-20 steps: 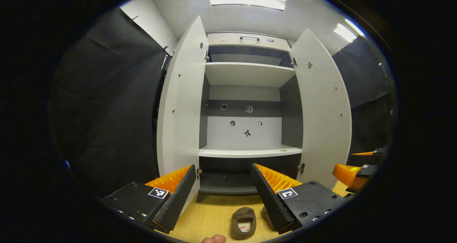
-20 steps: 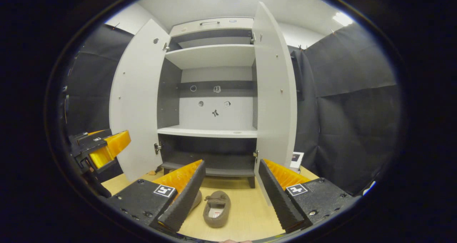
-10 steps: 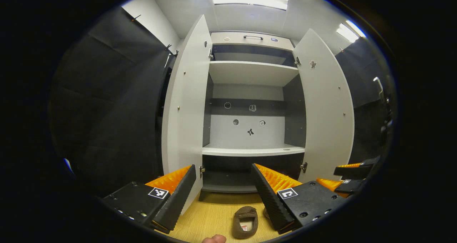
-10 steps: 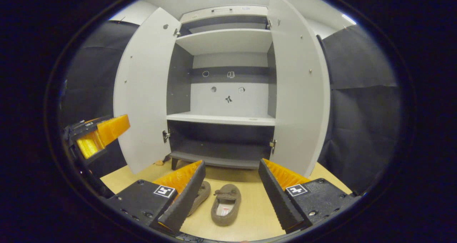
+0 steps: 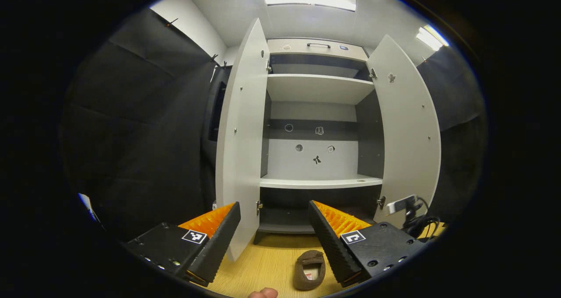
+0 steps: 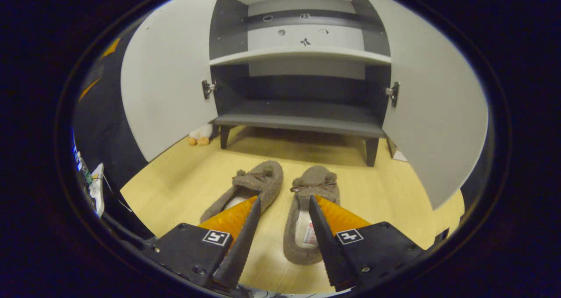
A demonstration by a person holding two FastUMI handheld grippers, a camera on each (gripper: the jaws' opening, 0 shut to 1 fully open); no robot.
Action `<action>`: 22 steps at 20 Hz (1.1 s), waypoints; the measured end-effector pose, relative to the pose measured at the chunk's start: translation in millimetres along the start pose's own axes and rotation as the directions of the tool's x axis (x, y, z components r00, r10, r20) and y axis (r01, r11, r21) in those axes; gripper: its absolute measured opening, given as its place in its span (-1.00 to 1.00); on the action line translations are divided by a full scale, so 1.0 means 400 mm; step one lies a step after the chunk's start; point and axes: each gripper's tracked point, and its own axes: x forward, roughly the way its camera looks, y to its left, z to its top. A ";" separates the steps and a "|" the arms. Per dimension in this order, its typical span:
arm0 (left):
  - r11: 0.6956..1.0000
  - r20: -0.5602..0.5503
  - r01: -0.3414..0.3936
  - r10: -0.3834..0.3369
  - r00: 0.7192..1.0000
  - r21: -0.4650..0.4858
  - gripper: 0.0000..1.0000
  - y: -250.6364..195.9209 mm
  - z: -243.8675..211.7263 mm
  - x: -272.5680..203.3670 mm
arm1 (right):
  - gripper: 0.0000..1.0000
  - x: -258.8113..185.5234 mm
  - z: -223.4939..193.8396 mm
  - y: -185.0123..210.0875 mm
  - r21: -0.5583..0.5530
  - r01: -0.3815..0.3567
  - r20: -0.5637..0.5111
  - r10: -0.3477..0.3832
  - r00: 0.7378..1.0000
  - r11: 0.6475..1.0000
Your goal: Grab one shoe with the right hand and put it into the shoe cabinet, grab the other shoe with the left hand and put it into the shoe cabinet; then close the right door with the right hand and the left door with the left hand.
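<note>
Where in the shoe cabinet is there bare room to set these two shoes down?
The bottom shelf, between the two open doors, is bare across its width, as is the white shelf above. The floor before the cabinet is crowded by the two shoes.

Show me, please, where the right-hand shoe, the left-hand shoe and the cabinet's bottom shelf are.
right-hand shoe (image 6: 312,188), right gripper view, toe.
left-hand shoe (image 6: 258,182), right gripper view, toe.
bottom shelf (image 6: 302,123), right gripper view, front edge.
</note>
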 end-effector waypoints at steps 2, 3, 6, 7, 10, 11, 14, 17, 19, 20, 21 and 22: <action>1.000 -0.006 -0.009 0.009 1.000 0.002 0.89 0.010 -0.004 -0.006 | 0.36 0.060 -0.040 -0.013 -0.022 0.028 -0.060 -0.029 0.998 0.999; 1.000 -0.009 -0.011 0.011 1.000 0.002 0.89 0.012 -0.006 -0.008 | 0.27 0.082 -0.051 -0.017 -0.020 0.035 -0.082 -0.036 0.996 0.999; 1.000 -0.024 -0.017 0.017 1.000 0.004 0.89 0.021 -0.020 -0.006 | 0.17 0.144 -0.060 -0.043 -0.030 0.087 -0.092 -0.090 0.992 0.996; 1.000 -0.030 -0.018 0.018 0.999 0.004 0.89 0.022 -0.026 -0.007 | 0.10 0.159 -0.065 -0.055 -0.044 0.112 -0.092 -0.115 0.989 0.993; 1.000 -0.048 -0.018 0.019 0.999 0.008 0.89 0.023 -0.040 -0.007 | -0.16 0.189 -0.067 -0.059 -0.076 0.137 -0.067 -0.142 0.988 0.988; 1.000 -0.053 -0.017 0.018 0.998 0.009 0.89 0.023 -0.044 -0.005 | -0.20 0.188 -0.064 -0.067 -0.092 0.154 -0.057 -0.159 0.986 0.984; 1.000 -0.064 -0.007 0.007 0.998 0.004 0.89 0.016 -0.056 0.001 | -0.77 0.186 -0.054 -0.058 -0.075 0.117 -0.027 -0.119 0.992 0.990; 1.000 -0.062 0.009 -0.009 0.998 0.002 0.89 0.007 -0.061 0.008 | -0.86 0.146 0.007 -0.084 -0.086 0.137 0.069 -0.131 0.989 0.987; 1.000 -0.064 0.023 -0.023 0.998 0.000 0.89 -0.007 -0.067 0.011 | -0.86 0.098 0.066 -0.080 -0.079 0.128 0.126 -0.118 0.985 0.989; 0.999 -0.068 0.032 -0.032 0.997 -0.004 0.89 -0.015 -0.072 0.012 | -0.87 0.067 0.112 -0.083 -0.085 0.128 0.167 -0.112 0.979 0.988; 0.999 -0.070 0.040 -0.040 0.997 -0.006 0.89 -0.022 -0.077 0.015 | -0.87 0.037 0.162 -0.081 -0.098 0.125 0.207 -0.103 0.973 0.987; 0.999 -0.069 0.046 -0.046 0.997 -0.008 0.89 -0.028 -0.077 0.018 | -0.86 -0.003 0.220 -0.077 -0.113 0.121 0.246 -0.090 0.965 0.986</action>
